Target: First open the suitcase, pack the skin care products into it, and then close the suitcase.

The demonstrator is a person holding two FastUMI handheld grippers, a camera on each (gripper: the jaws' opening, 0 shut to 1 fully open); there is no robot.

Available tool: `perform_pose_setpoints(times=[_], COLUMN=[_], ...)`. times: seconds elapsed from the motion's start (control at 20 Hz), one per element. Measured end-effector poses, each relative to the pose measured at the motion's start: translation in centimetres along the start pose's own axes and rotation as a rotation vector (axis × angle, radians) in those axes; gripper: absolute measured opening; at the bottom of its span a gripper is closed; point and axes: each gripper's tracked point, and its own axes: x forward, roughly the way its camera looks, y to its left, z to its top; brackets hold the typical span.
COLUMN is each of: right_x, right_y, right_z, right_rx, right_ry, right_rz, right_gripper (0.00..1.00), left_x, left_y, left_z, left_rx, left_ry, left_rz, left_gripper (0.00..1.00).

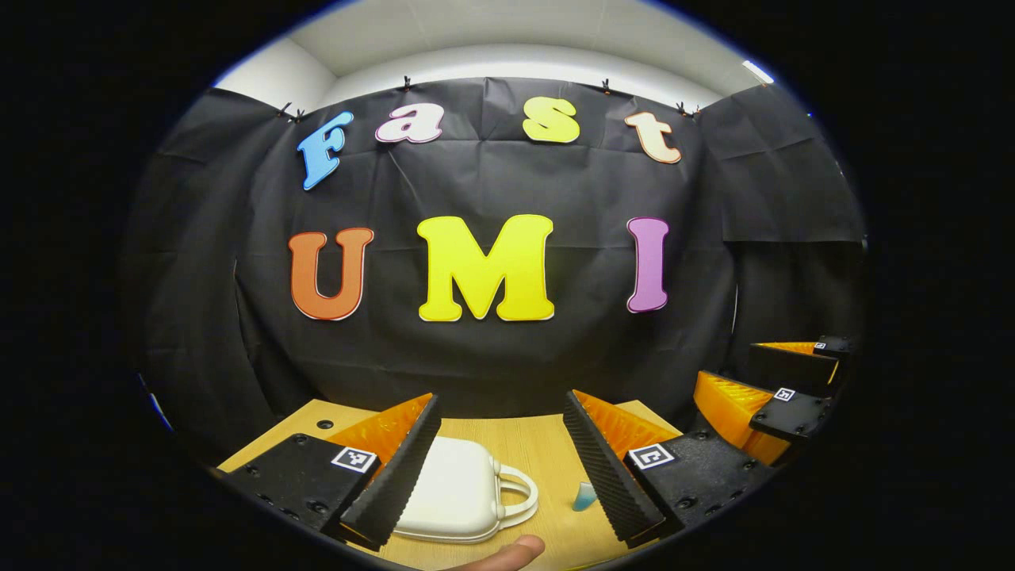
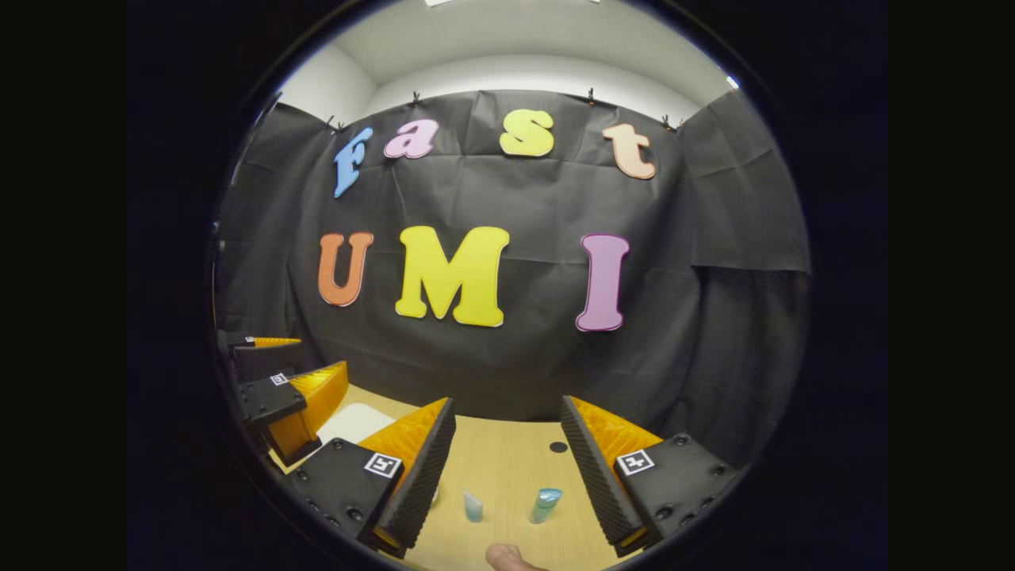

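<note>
Suitcase (image 1: pixel 456 492), lid down, lies directly ahead of left gripper (image 1: pixel 503 468), handle toward right gripper (image 2: pixel 507 476); both grippers spread, empty.

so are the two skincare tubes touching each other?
Apart. The right gripper view shows bare table between the small tube and the teal-capped tube.
</note>
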Motion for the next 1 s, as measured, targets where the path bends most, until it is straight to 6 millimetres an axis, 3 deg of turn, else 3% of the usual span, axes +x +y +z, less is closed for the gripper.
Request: perform_pose_setpoints(times=[0.2, 0.3, 0.5, 0.7, 0.85, 1.0], right_x=[0.1, 0.2, 0.1, -0.5, -0.8, -0.9], right_y=[-1.9, -3.6, -8.0, -11.9, -14.1, -16.0], right_z=[0.9, 1.2, 0.8, -1.1, -3.5, -5.9], right_rx=[-0.038, -0.066, -0.071, -0.041, -0.022, 0.004], right_ry=[-0.022, -0.033, -0.027, 0.005, 0.046, 0.091], right_rz=[-0.032, -0.052, -0.116, -0.167, -0.19, -0.203], right_gripper=[0.8, 0.78, 0.78, 0.8, 0.8, 0.8], left_x=[1.2, 2.2, 4.3, 5.4, 6.4, 7.7], left_y=[-0.2, -0.1, -0.2, -1.6, -3.2, -3.7], left_z=[-1.6, -4.0, -11.7, -18.6, -21.6, -24.8], left_rx=[0.025, 0.094, 0.252, 0.488, 0.682, 0.894], left_ry=[0.012, 0.03, 0.113, 0.184, 0.185, 0.219], left_rz=[0.002, 0.015, 0.028, -0.009, -0.032, -0.015], left_gripper=[0.99, 0.99, 0.99, 0.99, 0.98, 0.98])
